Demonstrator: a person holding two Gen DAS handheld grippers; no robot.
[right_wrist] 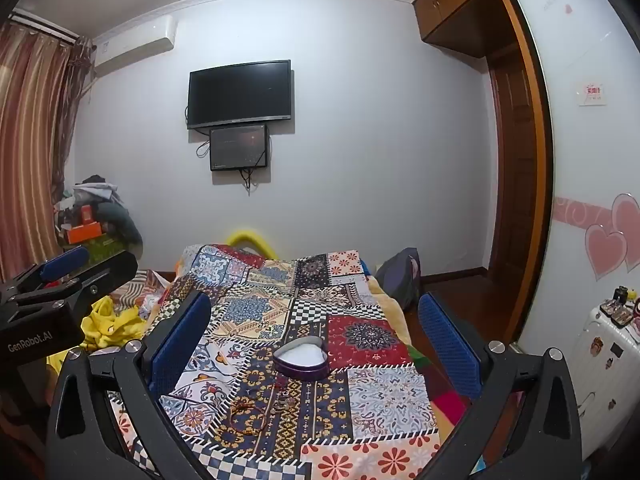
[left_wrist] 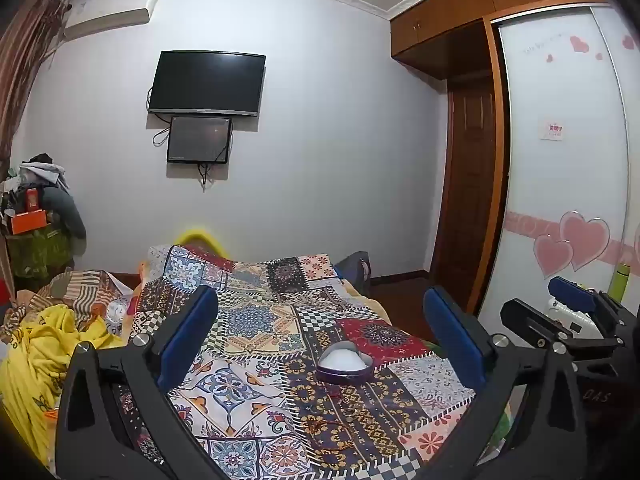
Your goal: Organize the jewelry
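Note:
A purple heart-shaped box (left_wrist: 345,364) with a white lining lies open on the patterned bedspread (left_wrist: 256,320); it also shows in the right wrist view (right_wrist: 303,358). Beaded bracelets (right_wrist: 250,414) and small jewelry pieces (right_wrist: 286,398) lie on the cloth just in front of the box; the bracelets also show in the left wrist view (left_wrist: 332,432). My left gripper (left_wrist: 320,312) is open and empty above the cloth, short of the box. My right gripper (right_wrist: 314,314) is open and empty, also short of the box.
Yellow and patterned bedding (left_wrist: 48,344) is heaped at the left. A white suitcase (right_wrist: 604,364) with small items on top stands at the right by the wardrobe (right_wrist: 580,160). A dark bag (right_wrist: 400,276) sits by the bed's far right corner.

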